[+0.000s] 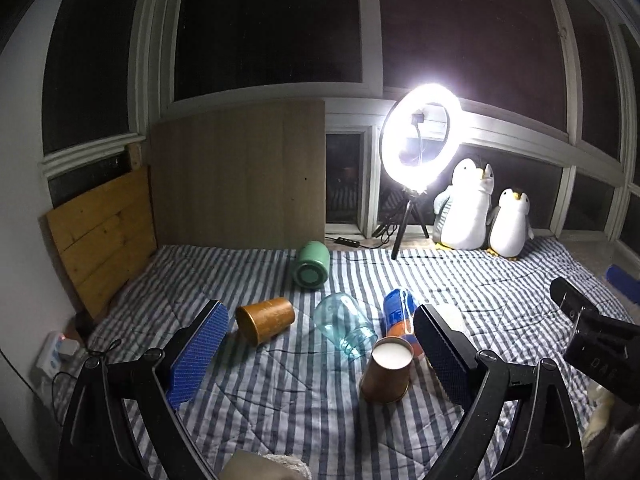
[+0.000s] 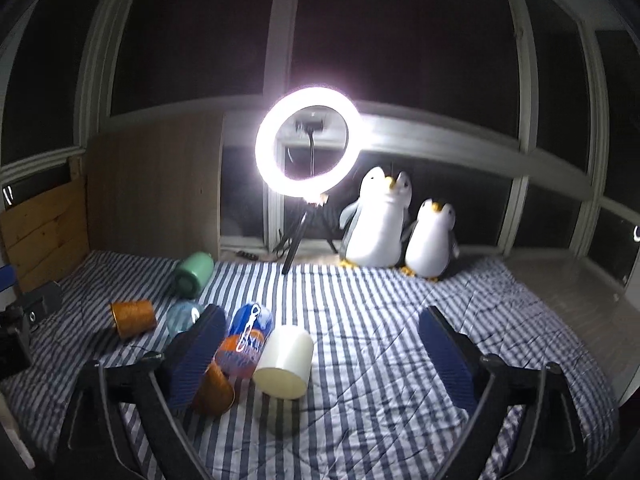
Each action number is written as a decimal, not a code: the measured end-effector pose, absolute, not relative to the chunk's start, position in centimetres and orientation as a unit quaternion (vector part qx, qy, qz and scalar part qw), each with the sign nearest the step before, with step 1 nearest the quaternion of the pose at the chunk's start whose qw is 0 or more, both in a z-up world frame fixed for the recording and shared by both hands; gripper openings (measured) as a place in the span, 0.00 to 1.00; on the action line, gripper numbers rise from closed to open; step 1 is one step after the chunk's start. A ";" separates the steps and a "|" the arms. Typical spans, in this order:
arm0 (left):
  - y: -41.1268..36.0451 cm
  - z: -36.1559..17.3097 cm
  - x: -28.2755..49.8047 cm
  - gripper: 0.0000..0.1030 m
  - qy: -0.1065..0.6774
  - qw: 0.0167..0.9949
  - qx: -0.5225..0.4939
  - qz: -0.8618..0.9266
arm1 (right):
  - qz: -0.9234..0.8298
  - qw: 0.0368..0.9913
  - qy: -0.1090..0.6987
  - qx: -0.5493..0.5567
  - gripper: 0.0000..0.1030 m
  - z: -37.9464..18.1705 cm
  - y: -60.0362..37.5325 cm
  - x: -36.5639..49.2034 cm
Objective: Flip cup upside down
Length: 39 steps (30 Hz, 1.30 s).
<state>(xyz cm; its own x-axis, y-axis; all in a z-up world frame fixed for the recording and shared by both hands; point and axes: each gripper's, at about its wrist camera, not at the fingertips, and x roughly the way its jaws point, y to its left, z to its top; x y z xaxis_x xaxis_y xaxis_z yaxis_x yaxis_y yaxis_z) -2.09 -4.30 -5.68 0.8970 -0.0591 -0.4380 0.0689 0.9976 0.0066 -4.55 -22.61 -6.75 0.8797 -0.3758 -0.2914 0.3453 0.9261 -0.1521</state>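
Two tools here, and we've got both spread wide with nothing between the pads. Our left tool [image 1: 320, 344] hovers over the striped bed [image 1: 280, 408], and the right tool [image 2: 320, 354] does the same further right.

Several cups are scattered on the bedding. The brown paper cup [image 1: 386, 372] stands upside down, white base up, just inside the left tool's right finger. An orange cup [image 1: 264, 319] lies on its side near the left finger, a clear blue glass [image 1: 344, 326] lies tipped between them, and a green cup [image 1: 311, 265] lies further back. The blue-and-orange cup [image 2: 245, 340] and a cream cup [image 2: 285, 362] lie on their sides, touching, beside the right tool's left finger. We can't see inside any of them properly.
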 end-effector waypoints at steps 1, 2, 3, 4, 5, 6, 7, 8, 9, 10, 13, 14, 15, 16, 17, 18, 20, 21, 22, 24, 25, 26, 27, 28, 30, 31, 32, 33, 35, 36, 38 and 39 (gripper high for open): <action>-4.2 -5.7 -2.3 0.93 0.225 0.974 0.009 -0.033 | -0.186 0.969 0.157 -0.046 0.98 -6.8 -22.5 -4.8; -4.1 -5.7 -2.4 0.93 0.226 0.974 0.007 -0.033 | -0.184 0.969 0.156 -0.045 0.98 -6.8 -22.4 -4.9; -4.1 -5.6 -2.6 0.93 0.226 0.974 0.005 -0.034 | -0.182 0.970 0.155 -0.040 0.98 -6.8 -22.3 -5.1; -4.1 -5.6 -2.7 0.94 0.227 0.973 0.005 -0.033 | -0.179 0.971 0.154 -0.037 0.98 -6.9 -22.3 -5.2; -4.0 -5.7 -2.8 0.95 0.227 0.973 0.005 -0.034 | -0.177 0.971 0.155 -0.033 0.98 -6.9 -22.2 -5.4; -4.1 -5.7 -2.9 0.95 0.228 0.973 0.006 -0.035 | -0.175 0.972 0.157 -0.030 0.98 -7.0 -22.2 -5.5; -4.1 -5.8 -3.1 0.95 0.229 0.973 0.005 -0.035 | -0.172 0.972 0.158 -0.027 0.99 -7.0 -22.2 -5.6; -4.2 -5.9 -2.9 0.95 0.229 0.973 0.005 -0.035 | -0.170 0.972 0.159 -0.024 0.99 -7.0 -22.2 -5.7; -4.2 -5.9 -3.1 0.95 0.231 0.972 0.004 -0.034 | -0.168 0.973 0.158 -0.021 0.99 -6.9 -22.1 -5.8; -4.2 -5.9 -3.2 0.95 0.231 0.972 0.004 -0.035 | -0.167 0.974 0.155 -0.019 0.99 -6.9 -22.1 -6.0; -4.2 -5.9 -3.4 0.95 0.230 0.972 0.005 -0.034 | -0.161 0.976 0.147 -0.016 0.99 -6.7 -21.9 -6.5; -4.2 -5.8 -3.6 0.95 0.229 0.973 0.006 -0.034 | -0.158 0.977 0.145 -0.016 0.99 -6.5 -21.8 -6.6; -4.2 -5.8 -3.7 0.95 0.229 0.973 0.005 -0.035 | -0.156 0.977 0.144 -0.016 0.99 -6.4 -21.8 -6.7; -4.2 -5.7 -3.8 0.95 0.228 0.973 0.005 -0.034 | -0.156 0.977 0.142 -0.015 0.99 -6.4 -21.7 -6.9; -4.1 -5.6 -3.9 0.95 0.227 0.973 0.005 -0.033 | -0.155 0.978 0.141 -0.015 0.99 -6.3 -21.7 -6.9; -4.1 -5.6 -4.0 0.95 0.226 0.973 0.004 -0.033 | -0.153 0.978 0.140 -0.014 0.99 -6.2 -21.6 -7.0; -4.0 -5.5 -4.2 0.96 0.223 0.974 0.001 -0.031 | -0.151 0.979 0.137 -0.012 0.99 -6.1 -21.5 -7.2; -3.9 -5.4 -4.3 0.96 0.222 0.975 0.001 -0.030 | -0.151 0.979 0.135 -0.012 0.99 -6.0 -21.5 -7.3; -3.9 -5.4 -4.4 0.96 0.221 0.975 0.000 -0.029 | -0.151 0.980 0.132 -0.011 0.99 -5.9 -21.5 -7.4; -3.8 -5.3 -4.4 0.96 0.220 0.975 -0.002 -0.028 | -0.150 0.980 0.129 -0.011 0.99 -5.8 -21.5 -7.5; -3.8 -5.3 -4.4 0.96 0.220 0.975 -0.002 -0.027 | -0.150 0.980 0.126 -0.010 0.99 -5.7 -21.5 -7.7; -3.8 -5.2 -4.4 0.96 0.219 0.975 -0.002 -0.026 | -0.150 0.981 0.124 -0.009 0.99 -5.7 -21.5 -7.7; -3.8 -5.3 -4.4 0.96 0.219 0.975 -0.002 -0.027 | -0.150 0.981 0.122 -0.008 0.99 -5.7 -21.5 -7.7; -3.9 -5.3 -4.4 0.96 0.218 0.976 -0.001 -0.026 | -0.149 0.981 0.121 -0.007 0.99 -5.6 -21.6 -7.7; -3.9 -5.3 -4.4 0.96 0.218 0.976 -0.001 -0.025 | -0.148 0.982 0.120 -0.006 0.99 -5.6 -21.5 -7.7; -3.9 -5.3 -4.4 0.96 0.218 0.976 -0.001 -0.025 | -0.147 0.982 0.119 -0.006 0.99 -5.6 -21.5 -7.7; -4.0 -5.3 -4.3 0.96 0.218 0.976 -0.001 -0.024 | -0.147 0.982 0.120 -0.006 0.99 -5.6 -21.5 -7.6; -4.0 -5.3 -4.3 0.96 0.219 0.975 0.000 -0.025 | -0.147 0.982 0.120 -0.006 0.99 -5.6 -21.5 -7.6; -3.9 -5.3 -4.2 0.96 0.219 0.975 -0.001 -0.024 | -0.145 0.982 0.121 -0.006 0.99 -5.7 -21.5 -7.4; -4.0 -5.3 -4.2 0.96 0.218 0.976 0.000 -0.023 | -0.144 0.982 0.121 -0.006 0.99 -5.7 -21.5 -7.3; -4.0 -5.3 -4.0 0.96 0.218 0.976 0.000 -0.023 | -0.144 0.982 0.123 -0.007 0.99 -5.7 -21.4 -7.1; -4.0 -5.3 -3.9 0.96 0.219 0.976 -0.001 -0.022 | -0.144 0.982 0.123 -0.007 0.99 -5.7 -21.4 -7.2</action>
